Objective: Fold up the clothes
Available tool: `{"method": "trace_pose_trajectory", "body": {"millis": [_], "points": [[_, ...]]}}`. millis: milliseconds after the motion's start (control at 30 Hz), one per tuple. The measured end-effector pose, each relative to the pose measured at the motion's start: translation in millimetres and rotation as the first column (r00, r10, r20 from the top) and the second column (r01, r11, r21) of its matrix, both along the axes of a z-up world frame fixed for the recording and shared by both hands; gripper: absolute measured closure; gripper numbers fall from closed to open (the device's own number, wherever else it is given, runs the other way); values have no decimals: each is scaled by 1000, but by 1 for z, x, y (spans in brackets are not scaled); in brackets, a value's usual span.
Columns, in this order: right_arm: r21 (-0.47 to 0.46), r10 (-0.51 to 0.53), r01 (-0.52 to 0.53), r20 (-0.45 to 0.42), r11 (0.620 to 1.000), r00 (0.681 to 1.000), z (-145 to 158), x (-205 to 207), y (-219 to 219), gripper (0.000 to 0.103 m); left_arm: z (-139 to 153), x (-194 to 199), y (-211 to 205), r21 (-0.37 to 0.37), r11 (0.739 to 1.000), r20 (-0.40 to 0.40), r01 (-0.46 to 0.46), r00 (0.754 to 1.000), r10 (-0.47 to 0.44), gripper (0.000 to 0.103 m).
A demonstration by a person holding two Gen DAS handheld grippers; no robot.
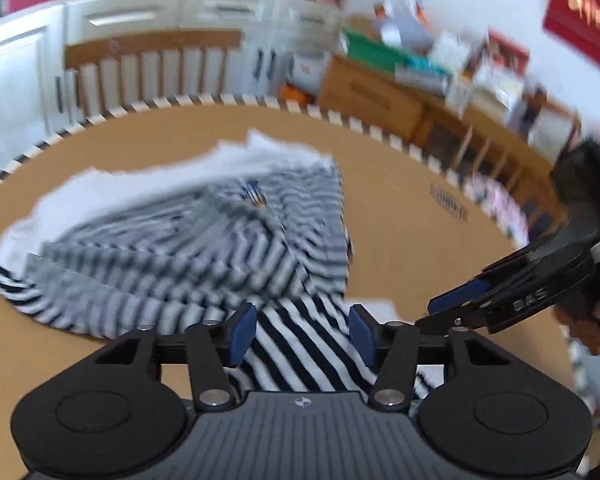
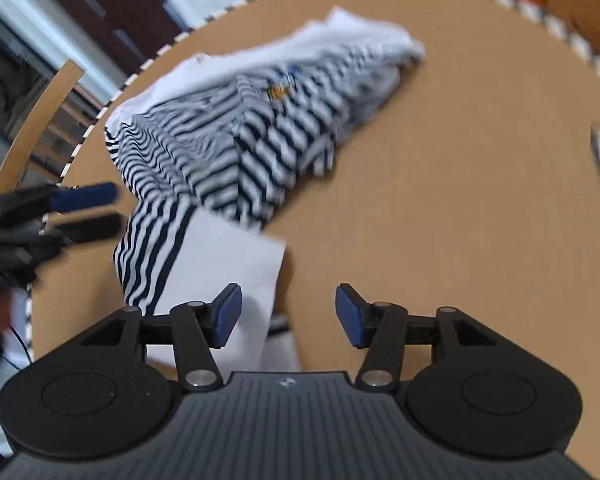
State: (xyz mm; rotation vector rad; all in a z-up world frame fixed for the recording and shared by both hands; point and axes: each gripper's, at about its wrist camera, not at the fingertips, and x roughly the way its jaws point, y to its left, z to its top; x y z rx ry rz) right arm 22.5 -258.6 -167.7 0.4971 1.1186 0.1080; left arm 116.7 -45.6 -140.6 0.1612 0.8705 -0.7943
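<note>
Currently both left gripper [image 1: 302, 334] and right gripper [image 2: 288, 316] hang open, empty, at frame bottom, likely lining up on the crumpled striped shirt [image 1: 188, 248].

The brown table [image 1: 400, 248] is viewed low and close from the left wrist, facing the far cabinets. A steeper downward view is given from the right wrist. The striped garment [image 1: 204, 248] [image 2: 236, 136] is shared by both views.
</note>
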Motion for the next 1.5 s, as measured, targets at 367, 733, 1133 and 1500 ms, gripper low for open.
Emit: {"method": "trace_pose_trajectory", "body": {"millis": [367,733,1133,1500], "points": [[-142,251,-219,266,965,931,79,-36,82,100,20,-62,73,-24,990,-5,-138,990,138,92],[-153,589,-570,169,808,790,57,-75,188,98,6,-150,184,51,934,-167,-355,919,358,91],[-238,183,-142,156,961,971,71,-62,78,74,28,-139,55,115,980,163,-163,976,143,54],[-198,233,-212,91,957,968,21,-31,64,100,12,-140,39,181,983,121,-16,993,-6,93]]}}
